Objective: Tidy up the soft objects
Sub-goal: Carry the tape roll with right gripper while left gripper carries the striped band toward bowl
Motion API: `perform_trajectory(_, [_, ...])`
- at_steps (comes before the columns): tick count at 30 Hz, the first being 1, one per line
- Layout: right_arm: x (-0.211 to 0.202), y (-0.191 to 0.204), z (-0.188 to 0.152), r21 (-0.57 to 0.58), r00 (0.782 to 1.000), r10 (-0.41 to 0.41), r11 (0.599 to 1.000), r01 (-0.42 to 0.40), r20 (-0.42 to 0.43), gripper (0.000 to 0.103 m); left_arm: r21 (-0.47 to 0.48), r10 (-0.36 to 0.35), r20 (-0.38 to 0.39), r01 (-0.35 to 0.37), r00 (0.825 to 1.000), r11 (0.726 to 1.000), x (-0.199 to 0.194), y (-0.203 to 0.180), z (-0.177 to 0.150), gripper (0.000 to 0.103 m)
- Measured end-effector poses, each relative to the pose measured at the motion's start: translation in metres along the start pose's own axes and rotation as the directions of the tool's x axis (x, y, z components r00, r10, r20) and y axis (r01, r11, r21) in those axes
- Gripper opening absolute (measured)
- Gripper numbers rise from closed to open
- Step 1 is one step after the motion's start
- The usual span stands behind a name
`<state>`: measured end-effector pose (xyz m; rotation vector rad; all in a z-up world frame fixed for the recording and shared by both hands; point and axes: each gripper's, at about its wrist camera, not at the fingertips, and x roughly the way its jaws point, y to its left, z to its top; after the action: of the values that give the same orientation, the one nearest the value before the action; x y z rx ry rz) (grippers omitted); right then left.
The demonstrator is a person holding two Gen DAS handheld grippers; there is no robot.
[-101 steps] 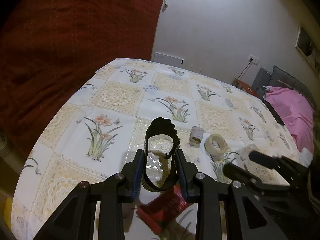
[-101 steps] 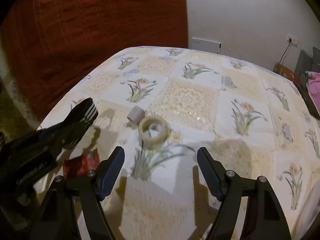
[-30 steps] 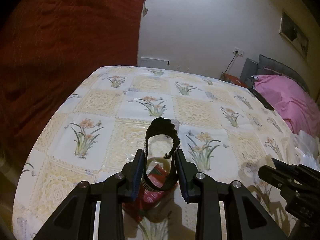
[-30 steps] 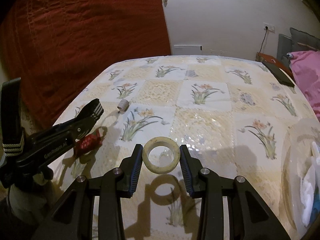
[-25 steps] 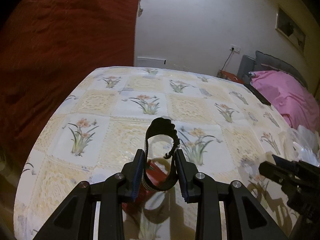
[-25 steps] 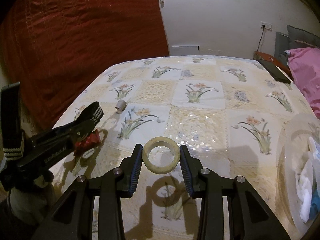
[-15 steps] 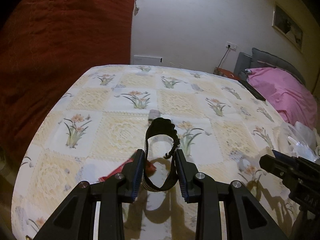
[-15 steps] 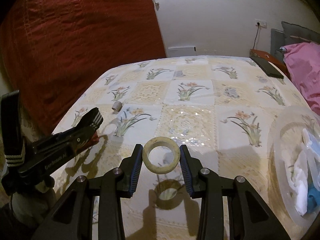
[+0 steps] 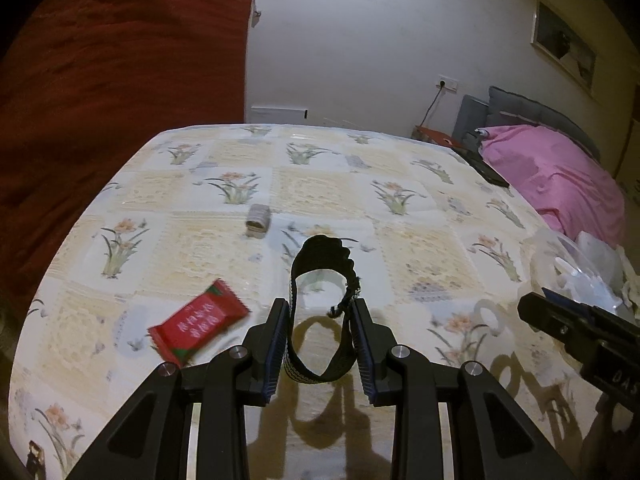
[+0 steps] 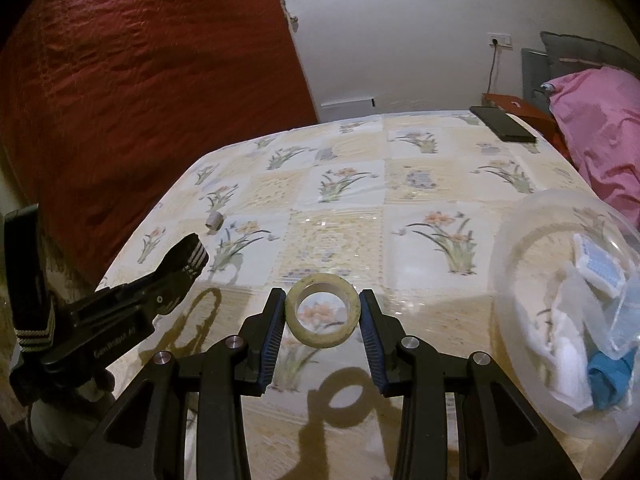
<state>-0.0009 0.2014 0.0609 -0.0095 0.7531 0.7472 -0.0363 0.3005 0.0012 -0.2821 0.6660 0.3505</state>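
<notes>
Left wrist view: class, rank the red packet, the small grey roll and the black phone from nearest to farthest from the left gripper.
From the left gripper:
1. Red packet, just left on the table.
2. Small grey roll, ahead, mid-table.
3. Black phone, far right edge.

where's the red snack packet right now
In the left wrist view, the red snack packet lies on the floral tablecloth, left of the left tool.

Clear bowl (image 10: 520,240) cut off at the right edge — red packet (image 9: 198,326) print blurred.
</notes>
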Motion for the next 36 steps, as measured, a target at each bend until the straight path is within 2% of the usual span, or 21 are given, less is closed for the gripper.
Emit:
perform_trajectory(17, [-0.049, -0.058, -0.008, 0.094, 0.994, -0.076, 0.993, 0.069, 0.072, 0.038, 0.062, -0.047, -0.007, 0.048, 0.999, 0.997, -0.006, -0.049, -0.004, 0.033])
perform_trajectory(26, [-0.076, -0.098, -0.011, 0.165, 0.982, -0.155, 0.977, 0.136, 0.111, 0.038, 0.079, -0.074, -0.012, 0.075, 0.997, 0.994, -0.007, -0.07, -0.005, 0.033])
perform_trajectory(36, [-0.085, -0.135, -0.018, 0.223, 0.966, -0.239, 0.952, 0.212, 0.103, 0.038, 0.109, -0.108, -0.014, 0.109, 0.994, 0.988, -0.01, -0.093, -0.005, 0.033])
